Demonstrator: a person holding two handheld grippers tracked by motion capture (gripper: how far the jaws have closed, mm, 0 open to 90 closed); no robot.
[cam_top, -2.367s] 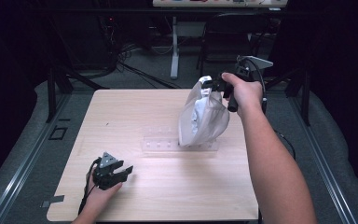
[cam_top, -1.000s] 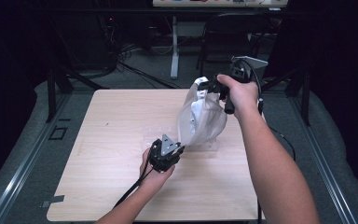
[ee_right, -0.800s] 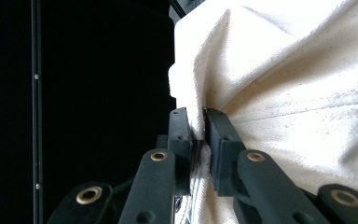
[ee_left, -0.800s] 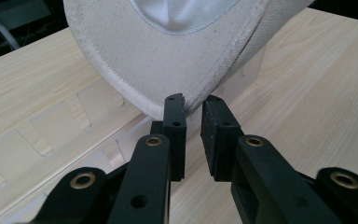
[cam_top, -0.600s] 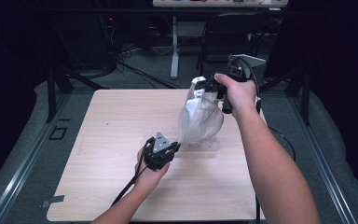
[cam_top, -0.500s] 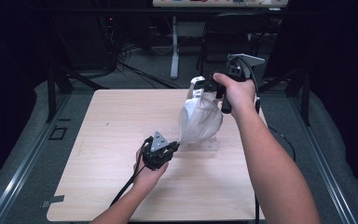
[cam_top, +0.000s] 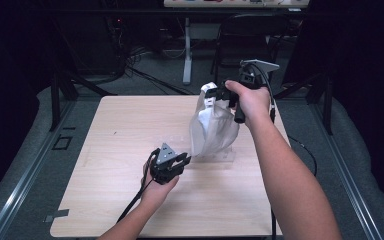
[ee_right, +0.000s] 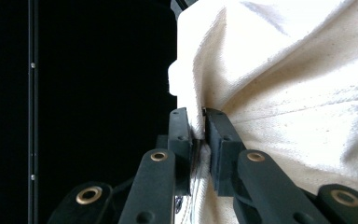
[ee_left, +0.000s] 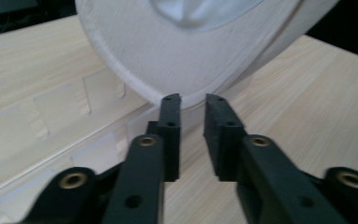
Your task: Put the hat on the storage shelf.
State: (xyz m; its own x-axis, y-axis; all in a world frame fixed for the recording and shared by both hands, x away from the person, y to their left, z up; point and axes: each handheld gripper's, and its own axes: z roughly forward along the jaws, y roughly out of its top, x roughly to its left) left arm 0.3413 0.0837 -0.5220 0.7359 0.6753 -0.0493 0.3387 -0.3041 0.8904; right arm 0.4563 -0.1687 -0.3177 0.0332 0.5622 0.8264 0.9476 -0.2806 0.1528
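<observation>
A white cloth cap (cam_top: 212, 127) hangs over the table's right half, and my right gripper (cam_top: 215, 94) is shut on its upper edge. In the right gripper view the jaws pinch a fold of the cap (ee_right: 284, 93) between the right gripper (ee_right: 199, 114) pads. My left gripper (cam_top: 182, 160) sits low by the cap's bottom edge. Its jaws have just been opening. In the left gripper view the left gripper (ee_left: 192, 100) tips stand apart just under the cap's curved brim (ee_left: 168, 51), with nothing between them.
A clear plastic stand (cam_top: 215, 155) lies on the wooden table (cam_top: 120, 125) under the cap, and its slotted base (ee_left: 51, 112) runs left of the brim. A dark chair (cam_top: 250, 30) stands beyond the far edge. The left gripper's cable trails toward the front edge.
My left hand came from the table's front left up to the cap's bottom edge, then eased slightly back left. The right gripper kept holding the cap in place.
</observation>
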